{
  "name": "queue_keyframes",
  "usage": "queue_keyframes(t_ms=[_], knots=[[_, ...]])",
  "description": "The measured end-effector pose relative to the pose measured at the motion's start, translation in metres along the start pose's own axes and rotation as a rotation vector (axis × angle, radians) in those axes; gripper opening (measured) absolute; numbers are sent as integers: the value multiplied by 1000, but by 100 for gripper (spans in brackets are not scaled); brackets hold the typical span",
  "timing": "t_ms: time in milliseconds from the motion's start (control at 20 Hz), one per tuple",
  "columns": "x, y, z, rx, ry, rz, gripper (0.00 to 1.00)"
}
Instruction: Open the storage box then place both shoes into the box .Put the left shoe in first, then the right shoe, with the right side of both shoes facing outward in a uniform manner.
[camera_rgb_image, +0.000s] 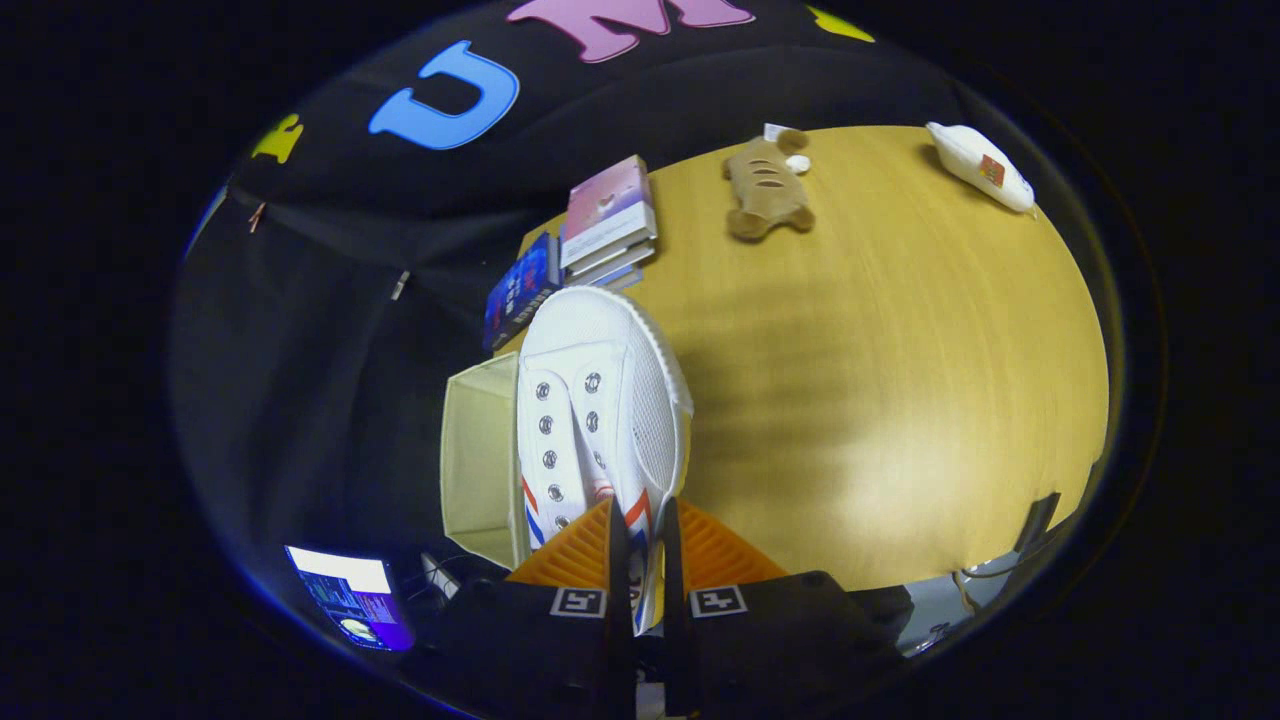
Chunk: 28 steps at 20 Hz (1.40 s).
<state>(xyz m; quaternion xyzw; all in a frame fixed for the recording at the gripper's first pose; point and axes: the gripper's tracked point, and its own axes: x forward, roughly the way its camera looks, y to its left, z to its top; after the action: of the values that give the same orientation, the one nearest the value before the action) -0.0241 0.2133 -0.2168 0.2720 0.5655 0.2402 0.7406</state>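
Open tabletop (900, 400) right of shoe (600, 400); box (480, 460) and books (605, 225) crowding left.

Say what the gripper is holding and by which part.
The gripper is shut on the white shoe, pinching the side wall of its collar near the heel, toe pointing away over the storage box.

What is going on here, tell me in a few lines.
The handheld gripper is shut on a white shoe, both fingers pinching its heel edge, with the toe pointing away, beyond the fingers. The shoe hangs over an open cream storage box at the edge of the wooden table; it is not set down inside yet, as far as the view shows. Farther off on the table lie a stack of books, a brown plush toy and a white bag.
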Motion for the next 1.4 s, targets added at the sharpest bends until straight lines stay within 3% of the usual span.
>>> queue_keyframes(t_ms=[250,500,800,1050,1100,1200,1250,1400], knots=[[30,86,-9,-13,49,51,16],[74,137,-25,-54,101,22,15],[124,149,-32,-63,135,-52,15],[136,142,-33,-85,152,-88,18],[135,147,-34,-83,158,-65,26],[132,163,-25,-66,131,-6,32],[129,164,-19,-75,115,-2,43],[124,163,-17,-111,104,-8,100]])
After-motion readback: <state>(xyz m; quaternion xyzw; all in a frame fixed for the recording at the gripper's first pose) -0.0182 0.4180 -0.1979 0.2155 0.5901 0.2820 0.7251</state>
